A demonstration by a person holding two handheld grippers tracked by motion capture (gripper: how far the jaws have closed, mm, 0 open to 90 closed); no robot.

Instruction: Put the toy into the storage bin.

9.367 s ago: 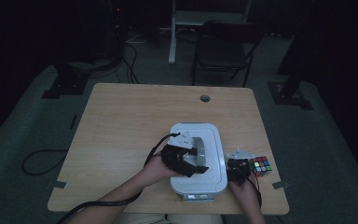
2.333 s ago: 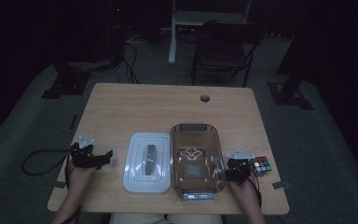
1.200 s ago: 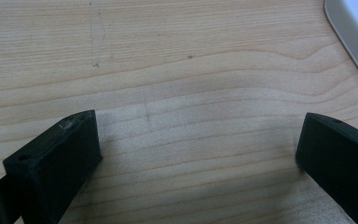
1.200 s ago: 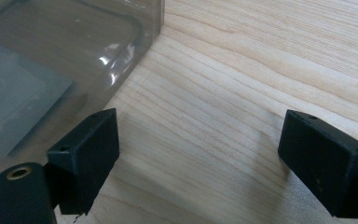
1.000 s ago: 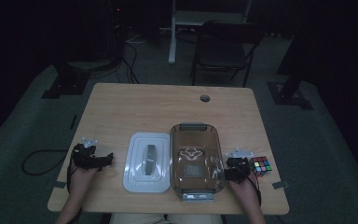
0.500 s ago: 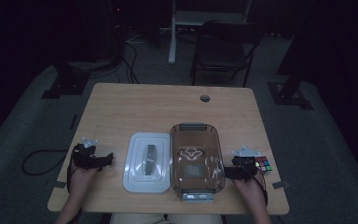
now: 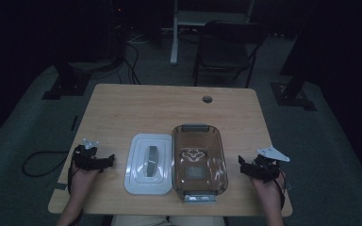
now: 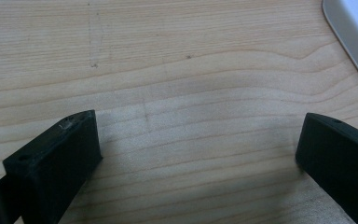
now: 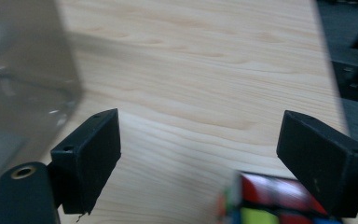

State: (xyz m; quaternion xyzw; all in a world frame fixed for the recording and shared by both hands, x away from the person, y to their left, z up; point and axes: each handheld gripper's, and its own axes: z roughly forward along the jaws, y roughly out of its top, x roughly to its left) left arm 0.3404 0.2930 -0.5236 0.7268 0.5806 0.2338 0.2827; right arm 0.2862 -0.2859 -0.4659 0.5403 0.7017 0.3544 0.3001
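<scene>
A colourful puzzle cube [image 9: 279, 205] lies low in the right gripper view, blurred, between the jaws and close to the right-hand one. My right gripper [image 9: 199, 119] is open wide above it; in the high view that gripper [image 7: 245, 165] sits near the table's right front corner and covers the cube. A brown see-through container [image 7: 199, 162] stands just left of it, its wall [image 9: 23, 70] beside my left-hand jaw. The white lid [image 7: 148, 163] lies flat beside the container. My left gripper [image 7: 107, 160] rests left of the lid, open [image 8: 196, 126] over bare wood, with the lid's corner [image 8: 354, 32] ahead.
The wooden table [image 7: 169, 108] has a round cable hole [image 7: 207, 99] at its far edge. A chair [image 7: 228, 47] stands behind the table and cables [image 7: 37, 160] lie on the floor at the left.
The white lid, on the container at first, now lies to its left. My right gripper has shifted right from the container's side to over the cube. The left gripper has stayed put lately.
</scene>
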